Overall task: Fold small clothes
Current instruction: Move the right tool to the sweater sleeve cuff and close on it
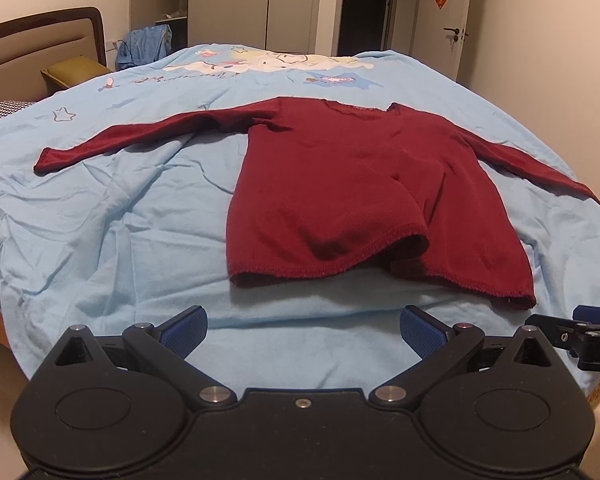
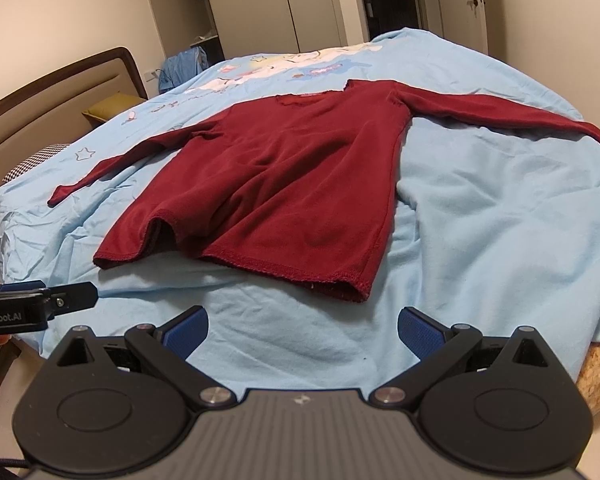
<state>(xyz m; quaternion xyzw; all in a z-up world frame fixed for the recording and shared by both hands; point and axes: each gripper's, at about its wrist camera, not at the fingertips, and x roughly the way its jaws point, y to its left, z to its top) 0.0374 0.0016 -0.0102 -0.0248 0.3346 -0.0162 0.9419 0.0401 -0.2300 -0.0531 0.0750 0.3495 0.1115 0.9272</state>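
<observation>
Red sweater [image 1: 340,184] laid flat, sleeves out, for folding; left tongs [image 1: 304,334] and right tongs [image 2: 303,334] wide open, empty, short of the hem.

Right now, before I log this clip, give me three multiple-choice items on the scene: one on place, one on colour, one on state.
1. Where does the sweater lie?
A. Spread on the blue bedsheet
B. Hung on the door
C. On the floor

2. What colour is the sweater?
A. Grey
B. Dark red
C. Green

3. How do the left gripper and the right gripper stand?
A. Both clamped on the hem
B. One open, one shut on a sleeve
C. Both open, short of the hem, holding nothing

Answers: 1 A, the garment lies flat on the sheet with both sleeves stretched outward. 2 B, the whole knit reads deep red in both views. 3 C, each pair of blue pads is spread wide over bare sheet, apart from the cloth.
</observation>
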